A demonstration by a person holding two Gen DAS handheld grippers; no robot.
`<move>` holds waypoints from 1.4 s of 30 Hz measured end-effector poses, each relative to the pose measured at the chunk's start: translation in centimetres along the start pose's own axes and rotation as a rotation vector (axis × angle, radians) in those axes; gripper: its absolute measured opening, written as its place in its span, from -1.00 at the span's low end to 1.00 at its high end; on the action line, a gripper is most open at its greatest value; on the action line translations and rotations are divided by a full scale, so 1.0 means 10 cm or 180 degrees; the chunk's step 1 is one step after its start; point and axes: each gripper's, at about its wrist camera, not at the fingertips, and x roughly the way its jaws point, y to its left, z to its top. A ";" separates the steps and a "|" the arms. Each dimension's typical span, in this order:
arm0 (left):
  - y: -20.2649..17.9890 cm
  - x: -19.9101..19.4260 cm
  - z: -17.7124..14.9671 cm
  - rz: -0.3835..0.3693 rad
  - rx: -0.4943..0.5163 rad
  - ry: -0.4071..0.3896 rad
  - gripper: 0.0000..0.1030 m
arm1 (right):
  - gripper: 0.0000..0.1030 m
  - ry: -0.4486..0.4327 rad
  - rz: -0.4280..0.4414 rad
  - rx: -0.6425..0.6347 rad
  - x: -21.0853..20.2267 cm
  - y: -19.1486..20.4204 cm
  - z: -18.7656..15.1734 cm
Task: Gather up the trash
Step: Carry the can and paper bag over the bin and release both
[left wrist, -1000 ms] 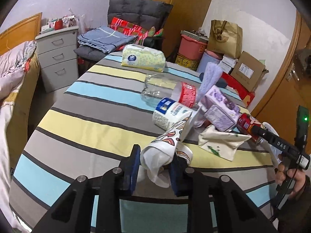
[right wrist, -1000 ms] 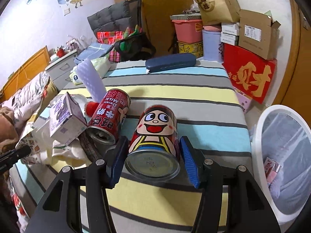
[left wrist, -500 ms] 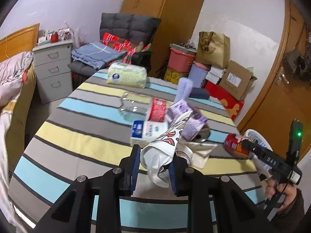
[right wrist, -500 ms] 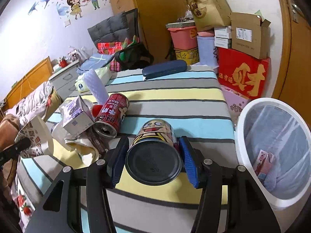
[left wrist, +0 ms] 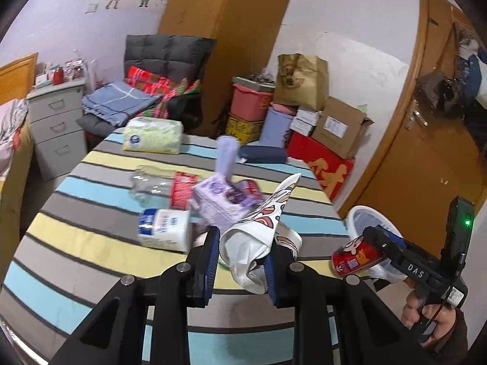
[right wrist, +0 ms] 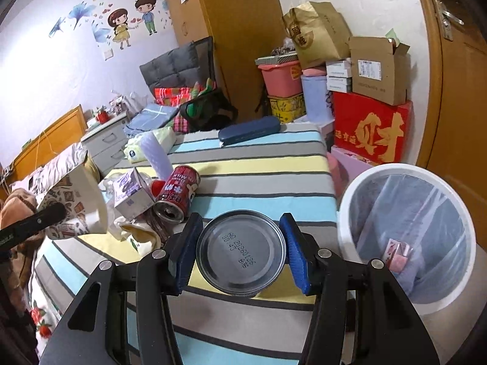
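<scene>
The right gripper clamped the red can across its stiff, slick sides, beside the white bin. The left gripper pinched a soft, light paper bag above the table.

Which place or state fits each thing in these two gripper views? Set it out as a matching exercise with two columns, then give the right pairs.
Things:
1. patterned paper bag
2. cartoon can
3. red milk can
4. white bin

Places or states:
A. lying on its side on the striped cloth
B. beside the table, lined with clear plastic
C. clamped in the left gripper
D. clamped in the right gripper, base towards the camera

Pairs: 1-C, 2-D, 3-A, 4-B
</scene>
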 end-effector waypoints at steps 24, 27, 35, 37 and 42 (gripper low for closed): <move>-1.61 0.89 0.18 -0.0656 0.0582 0.0315 -0.47 | 0.04 -0.0203 -0.0556 0.0248 -0.42 -0.98 0.17; -1.79 1.00 0.15 -0.0727 0.0635 0.0376 -0.47 | 0.04 -0.0173 -0.0638 0.0288 -0.43 -1.09 0.15; -2.29 1.38 0.04 -0.0848 0.0845 0.0582 -0.46 | 0.04 -0.0020 -0.0800 0.0418 -0.41 -1.41 0.05; -2.40 1.48 0.00 -0.0863 0.0862 0.0646 -0.46 | 0.04 0.0028 -0.0845 0.0401 -0.40 -1.47 0.03; -2.61 1.68 -0.10 -0.0896 0.0963 0.0764 -0.46 | 0.05 0.0104 -0.0915 0.0423 -0.38 -1.59 -0.02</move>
